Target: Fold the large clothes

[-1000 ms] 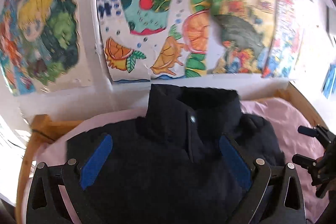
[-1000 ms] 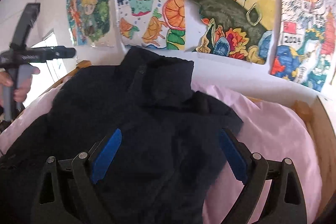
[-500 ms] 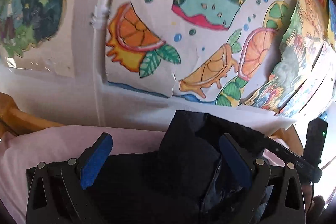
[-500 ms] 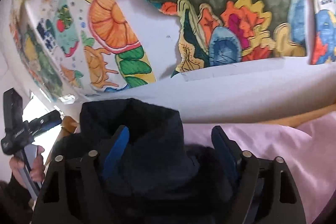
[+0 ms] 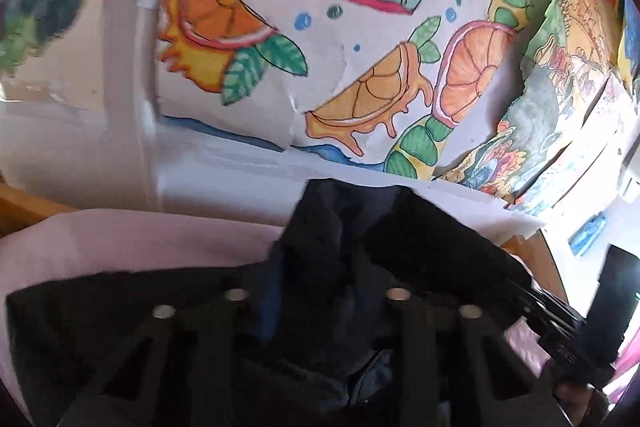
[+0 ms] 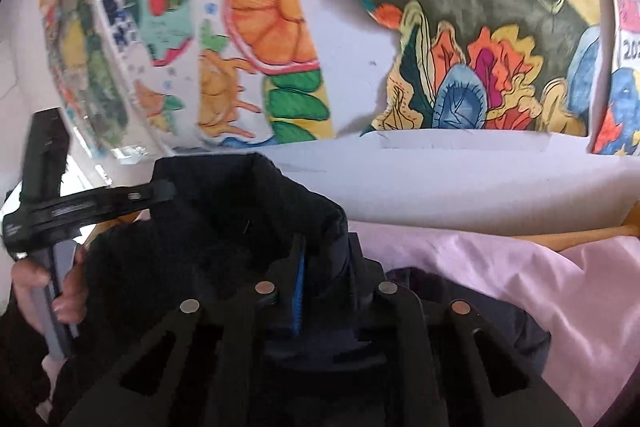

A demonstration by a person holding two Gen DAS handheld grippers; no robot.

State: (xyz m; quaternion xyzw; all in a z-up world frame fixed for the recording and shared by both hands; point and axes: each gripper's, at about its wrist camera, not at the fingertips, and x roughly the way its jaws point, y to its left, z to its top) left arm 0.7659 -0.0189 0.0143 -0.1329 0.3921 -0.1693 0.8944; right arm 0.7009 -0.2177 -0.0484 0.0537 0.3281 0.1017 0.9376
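Bedroom: pink-sheeted bed, hand-coloured drawings on wall.

— Light: bright daylight, blown-out glare at the left edge by the wall posters.
— Defects: motion blur throughout; fisheye bending, dark corners; black jacket featureless.

Showing a black jacket, pale pink sheet, blue-padded black claw, orange-and-green fruit drawings.

left wrist: close over left gripper, facing poster wall | right wrist: close over right gripper, same wall | shared: dark jacket collar, orange-slice poster
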